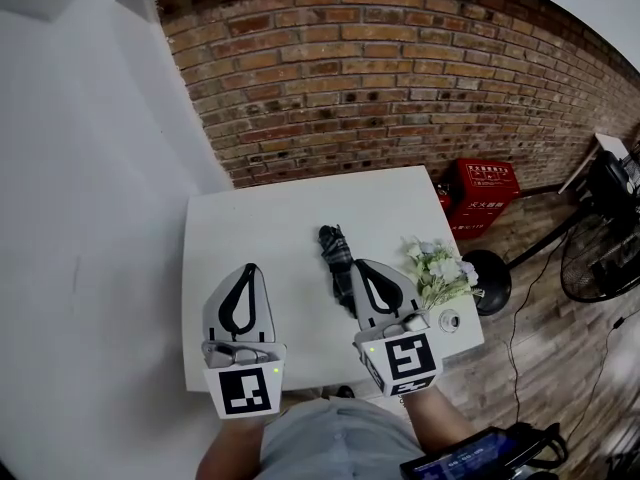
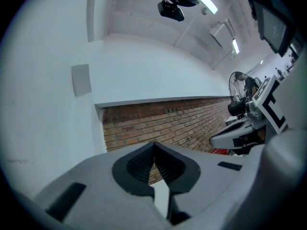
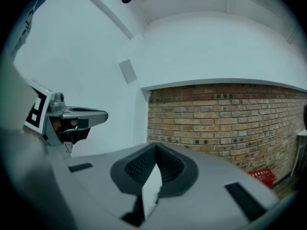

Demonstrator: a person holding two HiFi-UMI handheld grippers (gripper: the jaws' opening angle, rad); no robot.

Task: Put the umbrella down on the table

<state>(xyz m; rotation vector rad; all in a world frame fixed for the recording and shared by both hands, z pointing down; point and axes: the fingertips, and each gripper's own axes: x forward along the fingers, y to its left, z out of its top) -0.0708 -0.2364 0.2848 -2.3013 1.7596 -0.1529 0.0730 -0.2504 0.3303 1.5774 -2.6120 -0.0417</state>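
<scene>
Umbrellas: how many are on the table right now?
1. The umbrella lies folded near the middle of the table, just left of the right gripper; flowers lie further right.

Umbrella point(image 1: 338, 258): its near end goes behind my right claw point(image 1: 364, 265); I cannot tell whether the two touch.
Table point(image 1: 260, 223): the near edge is covered by my right claw, my left claw point(image 1: 248, 268) and my shirt point(image 1: 335, 443).
Red crate point(image 1: 485, 193): the white print on it is too small to read.
Round thing point(image 1: 449, 320) by the flowers point(image 1: 440, 268): too small to tell.
Fan point(image 1: 600, 258): cut off by the head view's right edge.
Dark device point(image 1: 480, 456): cut off by the bottom edge.
</scene>
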